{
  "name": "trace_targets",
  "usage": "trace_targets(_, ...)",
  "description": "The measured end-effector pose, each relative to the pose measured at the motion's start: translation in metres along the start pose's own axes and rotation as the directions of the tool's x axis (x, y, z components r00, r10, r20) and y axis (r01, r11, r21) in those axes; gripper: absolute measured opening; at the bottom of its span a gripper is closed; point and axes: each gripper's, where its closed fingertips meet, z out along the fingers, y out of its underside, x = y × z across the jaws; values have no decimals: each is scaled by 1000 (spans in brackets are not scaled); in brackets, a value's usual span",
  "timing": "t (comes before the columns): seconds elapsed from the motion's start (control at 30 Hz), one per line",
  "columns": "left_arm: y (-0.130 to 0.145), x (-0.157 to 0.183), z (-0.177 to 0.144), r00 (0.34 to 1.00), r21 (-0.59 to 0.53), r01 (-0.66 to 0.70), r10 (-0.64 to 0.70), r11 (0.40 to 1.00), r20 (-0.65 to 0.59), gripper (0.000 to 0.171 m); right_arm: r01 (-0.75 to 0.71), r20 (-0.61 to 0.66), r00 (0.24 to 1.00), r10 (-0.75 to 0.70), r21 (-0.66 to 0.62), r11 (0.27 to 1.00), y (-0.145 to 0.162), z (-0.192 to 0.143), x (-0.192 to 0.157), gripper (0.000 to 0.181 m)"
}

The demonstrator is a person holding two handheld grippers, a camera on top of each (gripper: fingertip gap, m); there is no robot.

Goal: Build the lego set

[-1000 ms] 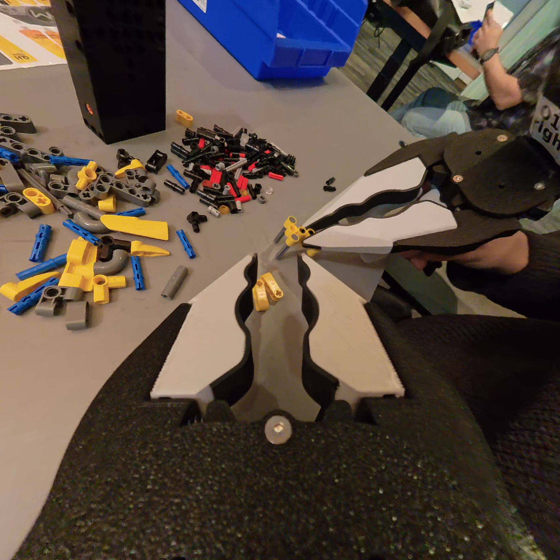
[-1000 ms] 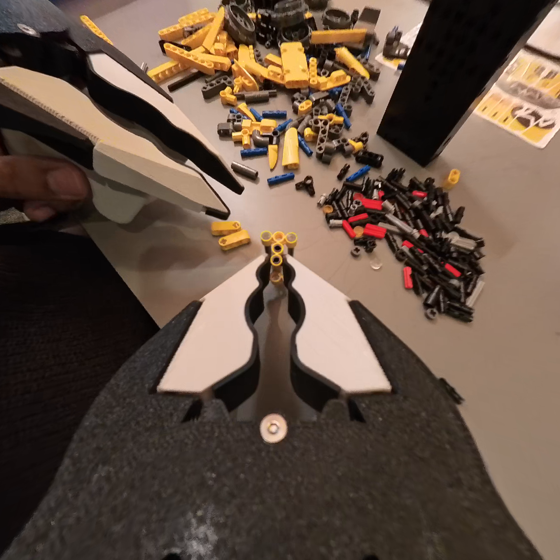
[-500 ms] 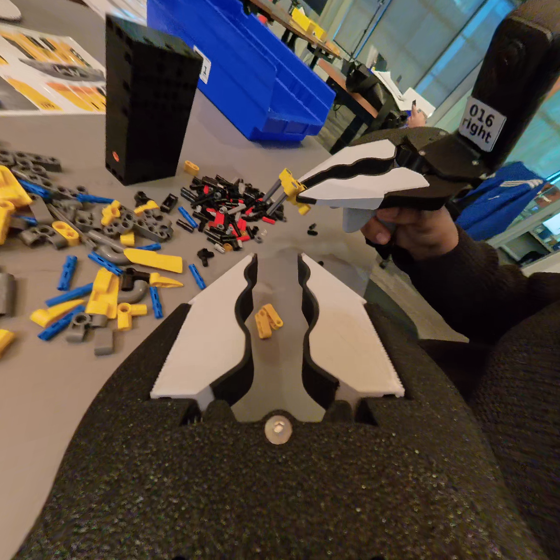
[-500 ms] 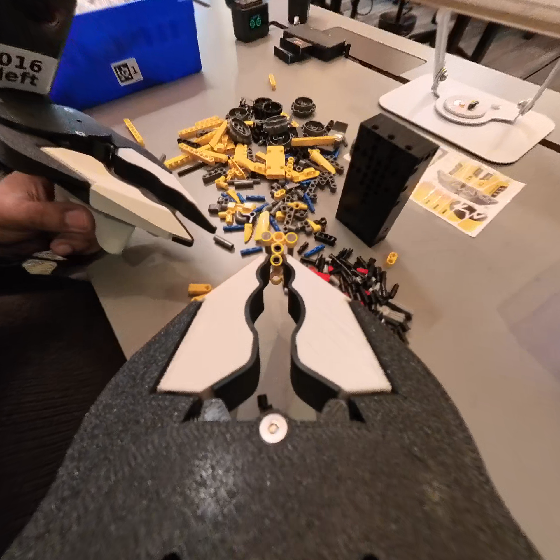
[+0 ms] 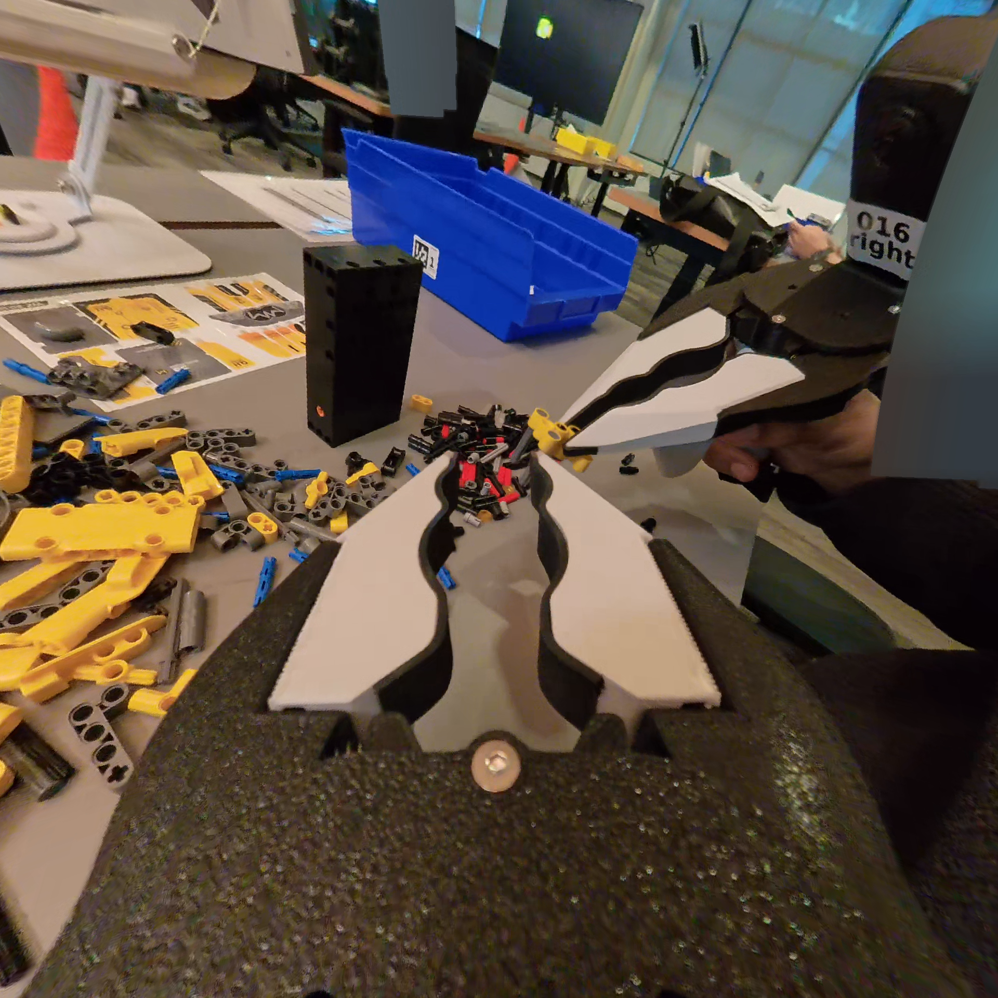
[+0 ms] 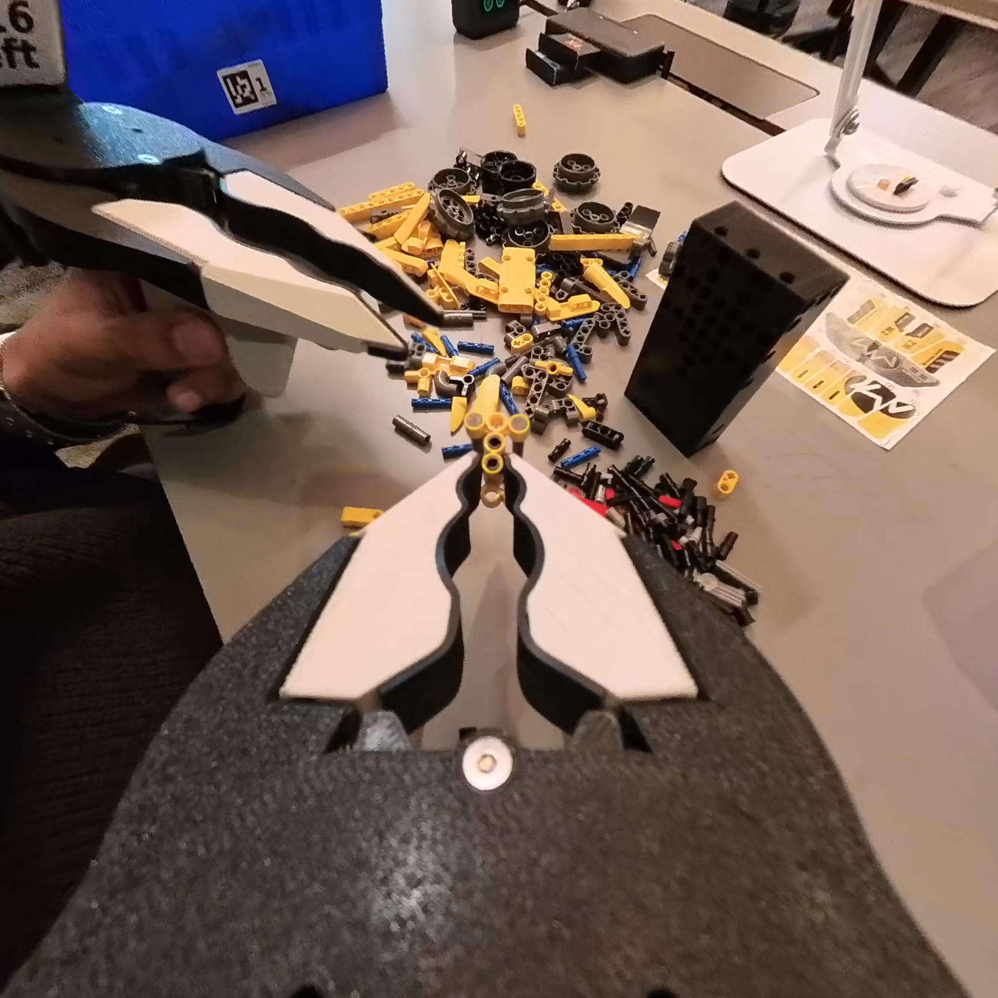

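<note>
My right gripper (image 6: 492, 465) is shut on a yellow T-shaped connector (image 6: 494, 435) with grey axles in it and holds it above the grey table (image 6: 837, 540). In the left wrist view, the right gripper (image 5: 567, 440) holds the connector (image 5: 548, 430) over a pile of black and red pins (image 5: 475, 432). My left gripper (image 5: 491, 464) is open and empty, its tips just short of that pile. In the right wrist view, the left gripper (image 6: 416, 335) hovers over the near edge of the yellow and grey parts (image 6: 513, 270).
A black perforated block (image 5: 359, 345) (image 6: 718, 329) stands upright behind the pins (image 6: 664, 518). A blue bin (image 5: 486, 243), an instruction sheet (image 6: 885, 362) and a white lamp base (image 6: 864, 216) lie farther back. A small yellow piece (image 6: 359, 516) lies near the table's front edge. Yellow beams (image 5: 97, 540) are spread at left. Across from one pair of fingers to the other is roughly 6 centimeters. Both grippers' tips are roughly 9 centimeters from the small yellow piece (image 6: 359, 516).
Both grippers have lifted and tilted up. The left gripper moved forward past the small yellow pieces toward the pins. The right gripper still holds the yellow connector.
</note>
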Motion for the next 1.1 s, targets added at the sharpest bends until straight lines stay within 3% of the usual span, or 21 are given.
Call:
trace_targets(0.33, 2, -3, 2, 999, -15, 43, -43, 999, -17, 25, -67, 42, 997, 66, 20, 998, 3, 8, -10, 8)
trace_targets(1.1, 3, -2, 3, 999, -19, 44, -44, 999, -24, 26, -32, 35, 999, 31, 25, 999, -2, 9, -14, 7)
